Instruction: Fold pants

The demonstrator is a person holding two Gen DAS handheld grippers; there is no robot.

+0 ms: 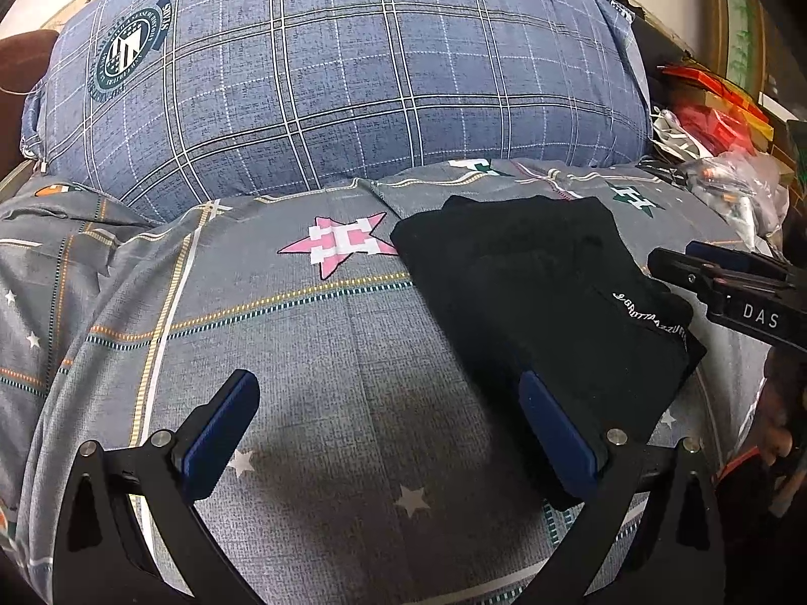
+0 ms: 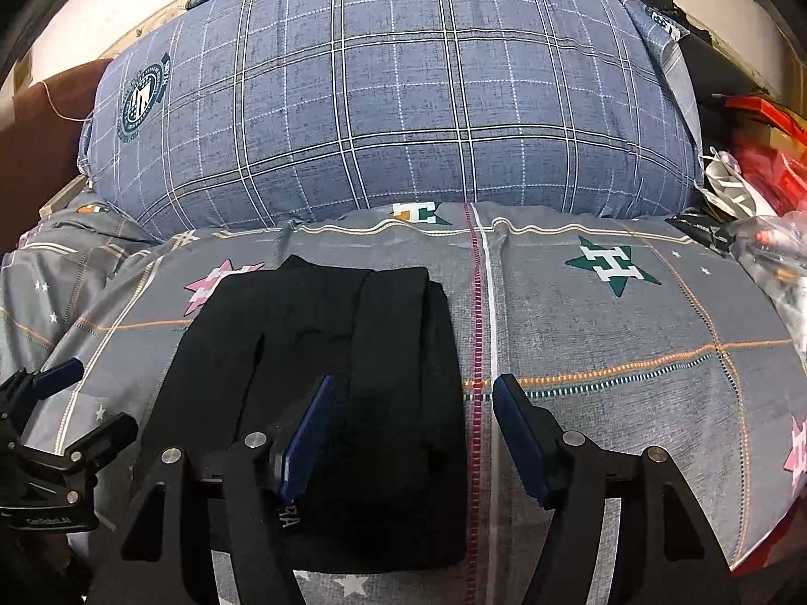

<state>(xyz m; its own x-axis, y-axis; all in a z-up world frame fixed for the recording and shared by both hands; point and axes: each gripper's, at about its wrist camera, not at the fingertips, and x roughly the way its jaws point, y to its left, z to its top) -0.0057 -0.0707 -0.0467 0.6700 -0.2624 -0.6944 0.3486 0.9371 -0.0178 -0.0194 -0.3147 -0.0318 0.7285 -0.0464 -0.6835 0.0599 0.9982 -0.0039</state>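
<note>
Left wrist view, left to right. The left gripper, two black arms with blue rubber pads, hangs over the grey bedsheet printed with stars and dashed lines; its jaws stand wide apart and hold nothing. The left pad is over bare sheet, and the right pad overlaps the near edge of the black folded pants. The pants lie as a compact, roughly rectangular stack on the sheet, just right of a pink-and-white star print, with a line of small white lettering near their right edge. The large blue plaid pillow fills the far side of the bed. The right gripper enters from the right edge, close to the lettered corner of the pants. Red packaging and clear plastic bags are piled at the far right corner of the bed.

Right wrist view, left to right. The left gripper shows at the left edge, beside the pants. The right gripper has its jaws parted and empty; the left pad lies over the pants and the right pad over the sheet, with the right edge of the pants between them. A green star print lies to the right.
</note>
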